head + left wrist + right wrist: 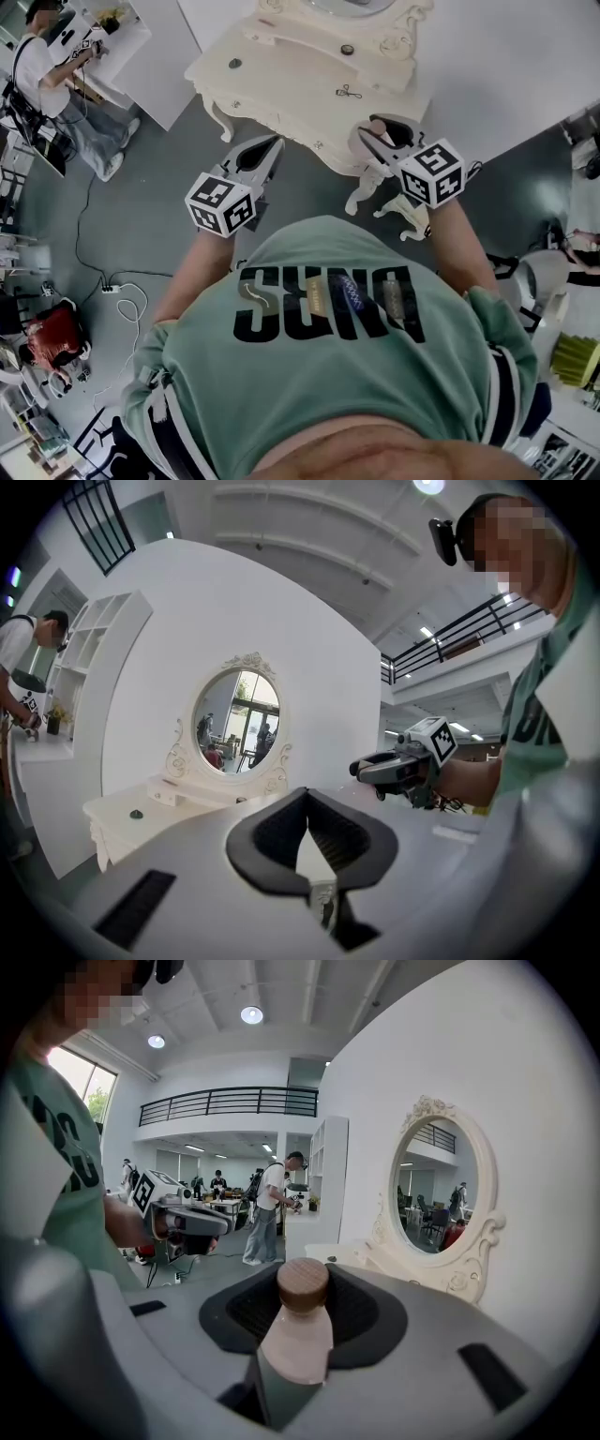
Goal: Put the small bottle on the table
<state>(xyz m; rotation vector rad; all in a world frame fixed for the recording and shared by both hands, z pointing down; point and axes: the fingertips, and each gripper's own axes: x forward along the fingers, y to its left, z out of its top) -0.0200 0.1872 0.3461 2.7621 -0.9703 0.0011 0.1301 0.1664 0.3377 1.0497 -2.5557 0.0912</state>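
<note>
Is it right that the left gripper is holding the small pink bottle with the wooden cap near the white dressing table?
Not quite: the right gripper holds the small pink bottle with the wooden cap near the white dressing table, as the right gripper view shows. The left gripper has its jaws shut on nothing.

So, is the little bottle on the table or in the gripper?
Held, not on the table: the right gripper's jaws clamp the small bottle.
</note>
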